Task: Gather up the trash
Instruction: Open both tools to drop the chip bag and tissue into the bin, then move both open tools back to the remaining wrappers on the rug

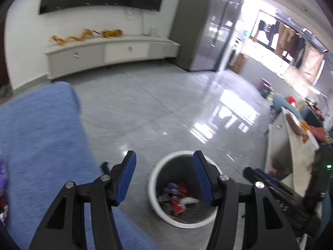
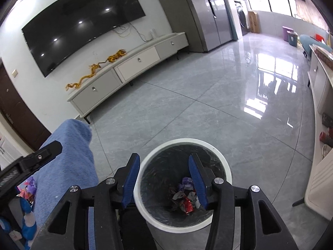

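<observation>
So the trash here is a little heap of crumpled wrappers, red, purple and white [image 2: 186, 198], sitting at the bottom of a round white bin with a dark liner [image 2: 225, 167]. The bin stands on the glossy grey tiled floor [image 2: 208, 108], right below and ahead of both grippers.

The right gripper [image 2: 163, 182] hangs straight over the bin mouth, its blue-padded fingers [image 2: 131, 180] spread apart with nothing between them, just the view down into the liner. The left gripper [image 1: 164, 180] is above the bin too, sitting a bit more to the side, its fingers also apart and empty, and the wrappers [image 1: 177, 198] show through the gap. That view is fairly blurry, so the finer details of the wrappers are hard to make out.

Off to the left of both grippers there's a blue fuzzy cloth-covered surface [image 1: 41, 145]; I can't tell what's under the cloth. At its near-left edge a few more purple and red scraps [image 2: 30, 185] peek out, partly hidden behind the left gripper's black body.

Further ahead of the grippers, across the floor, is a long low white cabinet [image 2: 129, 66] against the wall with golden dragon figurines [image 2: 97, 66] on top, and a big dark wall-mounted TV [image 2: 83, 27] above that. To the right of the grippers runs a white worktop [image 1: 299, 145] with clutter on it
</observation>
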A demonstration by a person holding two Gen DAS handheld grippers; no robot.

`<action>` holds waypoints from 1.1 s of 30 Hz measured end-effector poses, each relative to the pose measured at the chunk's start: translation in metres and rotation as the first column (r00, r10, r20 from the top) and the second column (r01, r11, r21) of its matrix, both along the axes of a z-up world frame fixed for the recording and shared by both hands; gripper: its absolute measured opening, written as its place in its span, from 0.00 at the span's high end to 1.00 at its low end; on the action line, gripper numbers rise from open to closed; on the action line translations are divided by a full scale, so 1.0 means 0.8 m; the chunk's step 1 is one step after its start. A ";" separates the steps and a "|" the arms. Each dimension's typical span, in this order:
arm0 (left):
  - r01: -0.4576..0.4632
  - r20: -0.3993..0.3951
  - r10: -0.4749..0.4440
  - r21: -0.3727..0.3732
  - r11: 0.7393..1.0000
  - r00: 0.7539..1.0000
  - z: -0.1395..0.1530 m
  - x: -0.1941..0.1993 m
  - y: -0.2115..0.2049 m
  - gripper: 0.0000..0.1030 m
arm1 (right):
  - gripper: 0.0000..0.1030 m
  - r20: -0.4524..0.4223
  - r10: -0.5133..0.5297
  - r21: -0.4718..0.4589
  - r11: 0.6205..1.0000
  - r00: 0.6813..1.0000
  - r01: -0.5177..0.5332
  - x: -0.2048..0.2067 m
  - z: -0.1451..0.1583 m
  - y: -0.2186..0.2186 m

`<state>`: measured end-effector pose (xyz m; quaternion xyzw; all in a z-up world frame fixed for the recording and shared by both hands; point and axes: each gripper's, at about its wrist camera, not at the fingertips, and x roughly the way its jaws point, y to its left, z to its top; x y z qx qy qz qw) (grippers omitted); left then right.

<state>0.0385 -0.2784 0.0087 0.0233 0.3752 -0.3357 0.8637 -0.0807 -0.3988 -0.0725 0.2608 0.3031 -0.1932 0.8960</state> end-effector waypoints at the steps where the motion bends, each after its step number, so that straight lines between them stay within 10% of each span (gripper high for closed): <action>1: -0.017 0.012 0.017 0.003 1.000 1.000 0.002 -0.003 0.007 0.47 | 0.55 0.003 0.010 -0.009 1.000 1.000 -0.010 0.000 0.004 0.009; 33: -0.400 0.209 0.410 -0.090 0.912 0.888 0.069 -0.089 0.260 0.39 | 0.31 0.072 0.248 -0.281 0.935 0.966 -0.219 0.007 0.099 0.199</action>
